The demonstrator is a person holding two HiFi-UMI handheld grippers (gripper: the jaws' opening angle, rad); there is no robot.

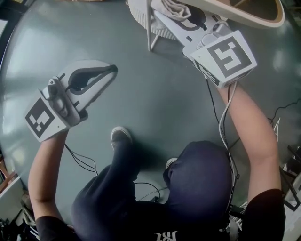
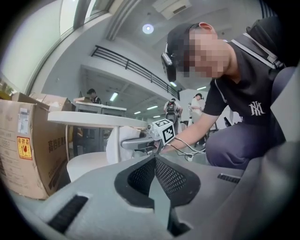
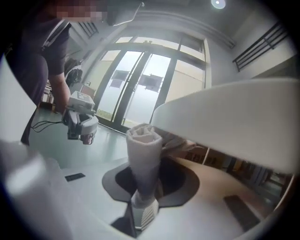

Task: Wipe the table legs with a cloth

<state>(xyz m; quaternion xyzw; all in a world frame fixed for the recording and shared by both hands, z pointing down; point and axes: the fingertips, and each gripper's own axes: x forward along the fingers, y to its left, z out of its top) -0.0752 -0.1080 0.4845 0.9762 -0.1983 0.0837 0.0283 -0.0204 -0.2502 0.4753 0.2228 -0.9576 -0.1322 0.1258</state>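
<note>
Hazy daylight pours through the glass doors (image 3: 133,89) behind the soft-focused cloth (image 3: 143,154), a ceiling lamp (image 2: 148,28) glows in the left gripper view, both gripper views bend fisheye-wise into dark corners, and the floor (image 1: 155,108) shows a dull sheen

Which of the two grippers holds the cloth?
The right gripper: its fingers are shut on the rolled white cloth; the left gripper has its fingers shut on nothing.

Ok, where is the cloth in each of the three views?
Head view: cloth at top edge, in the right gripper.
Left gripper view: cloth left of centre, under the tabletop.
Right gripper view: cloth at centre, between the jaws.
Shared landmark: the pale round tabletop.
</note>
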